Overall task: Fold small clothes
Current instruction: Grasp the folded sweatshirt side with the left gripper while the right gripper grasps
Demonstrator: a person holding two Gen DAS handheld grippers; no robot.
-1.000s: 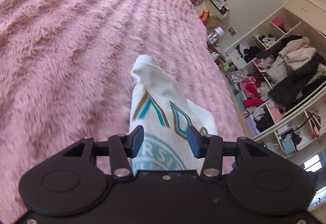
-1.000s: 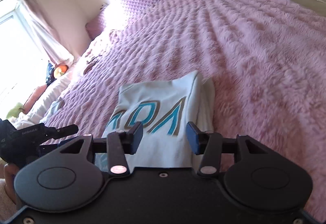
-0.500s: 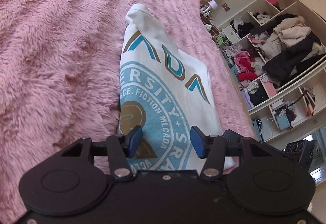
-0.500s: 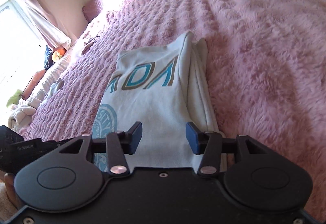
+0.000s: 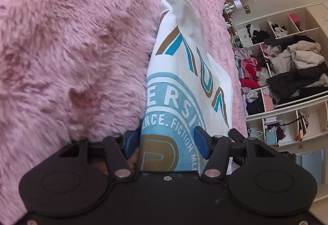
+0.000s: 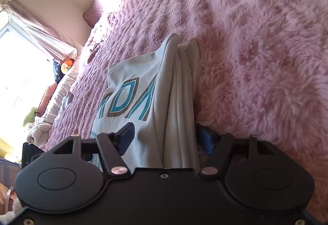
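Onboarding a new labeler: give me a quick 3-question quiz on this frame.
1. True or false: the left gripper has clamped the white T-shirt.
2. What does the shirt lie on? A) wooden floor B) pink fluffy blanket C) desk
3. In the right wrist view, which part of the shirt sits between the right gripper fingers?

Key: 1 false, jaws open around it. 2 B. 3 the stacked folded edge.

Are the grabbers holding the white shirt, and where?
Not gripped yet. Both grippers have their jaws open, one on each side of the folded white shirt, at its near end on the pink blanket.
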